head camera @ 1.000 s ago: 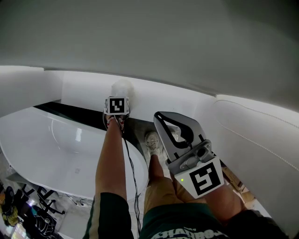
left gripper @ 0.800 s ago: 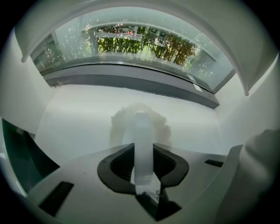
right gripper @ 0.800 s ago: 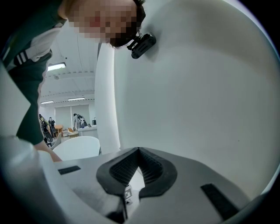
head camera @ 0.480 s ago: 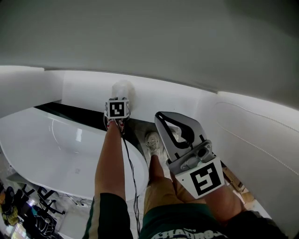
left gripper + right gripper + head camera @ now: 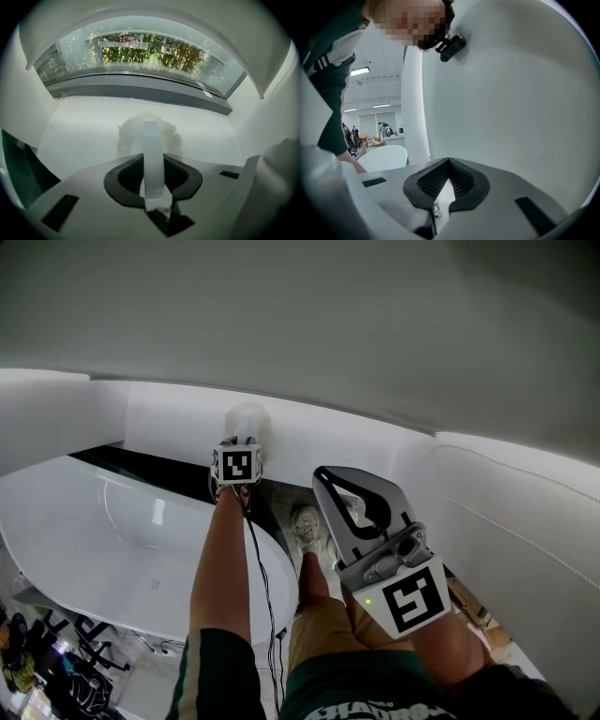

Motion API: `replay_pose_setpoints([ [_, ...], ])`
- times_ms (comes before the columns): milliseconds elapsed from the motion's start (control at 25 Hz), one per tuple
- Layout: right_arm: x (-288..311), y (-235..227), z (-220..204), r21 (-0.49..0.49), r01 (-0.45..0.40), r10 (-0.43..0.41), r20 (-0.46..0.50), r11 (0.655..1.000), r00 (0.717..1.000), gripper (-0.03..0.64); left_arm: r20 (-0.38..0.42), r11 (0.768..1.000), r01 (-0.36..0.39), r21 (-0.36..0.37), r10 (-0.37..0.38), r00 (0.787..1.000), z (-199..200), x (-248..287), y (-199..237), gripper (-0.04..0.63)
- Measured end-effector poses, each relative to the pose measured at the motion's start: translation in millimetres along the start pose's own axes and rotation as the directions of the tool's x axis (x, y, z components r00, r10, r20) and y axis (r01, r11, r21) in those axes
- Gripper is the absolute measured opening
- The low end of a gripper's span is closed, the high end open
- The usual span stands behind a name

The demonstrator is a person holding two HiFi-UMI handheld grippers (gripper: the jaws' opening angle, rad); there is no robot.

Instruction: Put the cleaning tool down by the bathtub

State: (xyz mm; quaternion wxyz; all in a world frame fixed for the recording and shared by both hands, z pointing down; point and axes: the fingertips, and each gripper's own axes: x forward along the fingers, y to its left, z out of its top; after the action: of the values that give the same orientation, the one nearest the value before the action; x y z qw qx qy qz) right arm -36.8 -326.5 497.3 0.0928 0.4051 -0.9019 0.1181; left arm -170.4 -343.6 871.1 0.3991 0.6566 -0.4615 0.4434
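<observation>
Bathtub (image 5: 112, 531): one, white
Cleaning tool (image 5: 152, 136): one, fluffy-headed, handle clamped in left gripper (image 5: 153, 164)
Right gripper (image 5: 449, 161): one, jaws together, empty

- Cleaning tool (image 5: 152, 140): flat pale handle clamped in the left tool (image 5: 153, 164), with its round, white, fluffy head pointing steeply down, beyond the tub's end.
- Bathtub (image 5: 84, 521): white, glossy, with a curved rim.

A bathroom mock-up within an open office hall is shown: a white bathtub (image 5: 94, 521) is seen left of the left gripper (image 5: 242, 435), and ceiling lights (image 5: 358, 71) and desks (image 5: 390, 138) beyond the right gripper (image 5: 449, 161).
</observation>
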Motion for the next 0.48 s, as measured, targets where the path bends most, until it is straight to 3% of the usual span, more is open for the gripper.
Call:
replay_pose_setpoints([
  [240, 0.3, 2.3, -0.3, -0.002, -0.008, 0.008, 0.001, 1.0, 1.0, 0.015, 0.066, 1.0, 0.018, 0.017, -0.019, 0.998, -0.7, -3.6, -2.3, 0.1],
  [360, 0.0, 2.5, -1.5, -0.003, -0.01, 0.01, -0.006, 1.0, 1.0, 0.015, 0.088, 0.998, 0.059, 0.006, -0.059, 0.994, -1.0, -8.8, -8.7, 0.184],
  [480, -0.8, 1.1, -1.8, -0.004, -0.014, 0.014, -0.007, 1.0, 1.0, 0.015, 0.115, 0.999, 0.038, 0.016, -0.039, 0.993, 1.7, -13.9, -9.4, 0.184],
])
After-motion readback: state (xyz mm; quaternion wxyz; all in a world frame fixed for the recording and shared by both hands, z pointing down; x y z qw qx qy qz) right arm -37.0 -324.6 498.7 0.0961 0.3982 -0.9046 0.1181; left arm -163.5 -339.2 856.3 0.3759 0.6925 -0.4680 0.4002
